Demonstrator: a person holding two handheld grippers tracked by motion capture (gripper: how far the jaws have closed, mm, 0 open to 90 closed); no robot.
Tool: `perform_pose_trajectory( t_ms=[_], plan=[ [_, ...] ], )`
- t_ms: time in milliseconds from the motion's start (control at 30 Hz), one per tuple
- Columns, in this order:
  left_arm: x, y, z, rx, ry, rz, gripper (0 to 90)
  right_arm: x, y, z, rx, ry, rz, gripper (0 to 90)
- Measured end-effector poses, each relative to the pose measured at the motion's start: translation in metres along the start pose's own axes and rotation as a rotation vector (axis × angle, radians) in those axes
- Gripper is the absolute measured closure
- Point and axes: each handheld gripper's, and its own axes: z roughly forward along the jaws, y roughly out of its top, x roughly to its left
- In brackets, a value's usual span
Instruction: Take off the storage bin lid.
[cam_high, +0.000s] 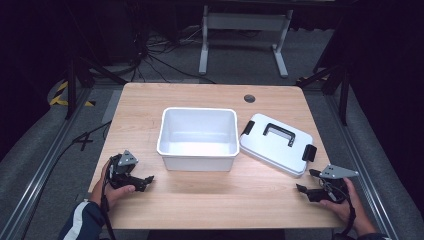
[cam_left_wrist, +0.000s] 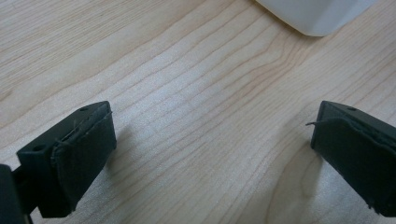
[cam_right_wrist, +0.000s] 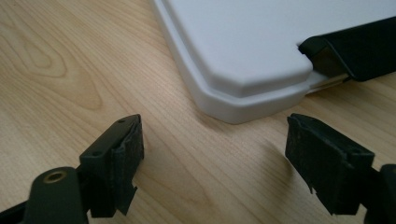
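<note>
A white plastic box (cam_high: 198, 138) stands empty in the middle of the wooden table (cam_high: 210, 200). Its white lid (cam_high: 276, 143), with a black handle (cam_high: 279, 132) and black side clips, lies flat just right of it. My left gripper (cam_high: 145, 181) rests at the front left, open, jaws wide apart over bare wood (cam_left_wrist: 210, 140), a corner of the box (cam_left_wrist: 317, 16) ahead. My right gripper (cam_high: 301, 189) rests at the front right, open, with a corner of the lid (cam_right_wrist: 243, 88) and one black clip (cam_right_wrist: 355, 51) just beyond its jaws.
A round cable hole (cam_high: 249, 98) sits near the table's far edge. Beyond the table stand a white desk frame (cam_high: 245, 35) and loose cables on the grey floor. Dark stand legs flank the table on both sides.
</note>
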Motion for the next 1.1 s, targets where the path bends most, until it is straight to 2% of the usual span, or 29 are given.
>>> perform_pose_trajectory(
  t_ms=[133, 233, 300, 567, 667, 1100],
  plan=[
    [0.0001, 0.0001, 0.0000, 0.001, -0.003, 0.001, 0.4, -0.0027, -0.0001, 0.0010, 0.007, 0.019, 0.025, 19.4],
    [-0.0001, 0.0000, -0.0001, 0.001, 0.002, 0.000, 0.4, -0.0028, 0.0000, 0.0012, 0.007, 0.018, 0.024, 19.2],
    [-0.0017, -0.0005, 0.0001, 0.000, 0.000, -0.021, 0.4, -0.0028, 0.0000, 0.0012, 0.008, 0.018, 0.025, 19.2],
    [-0.0016, -0.0002, -0.0003, 0.003, 0.008, -0.017, 0.4, -0.0025, 0.0008, 0.0024, 0.015, 0.005, 0.042, 15.5],
    [-0.0006, 0.0002, -0.0001, 0.003, 0.002, -0.006, 0.2, -0.0025, 0.0008, 0.0024, 0.015, 0.005, 0.042, 15.5],
    [-0.0008, 0.0002, 0.0003, 0.002, -0.001, -0.010, 0.2, -0.0025, 0.0008, 0.0024, 0.014, 0.004, 0.042, 15.5]
  ],
)
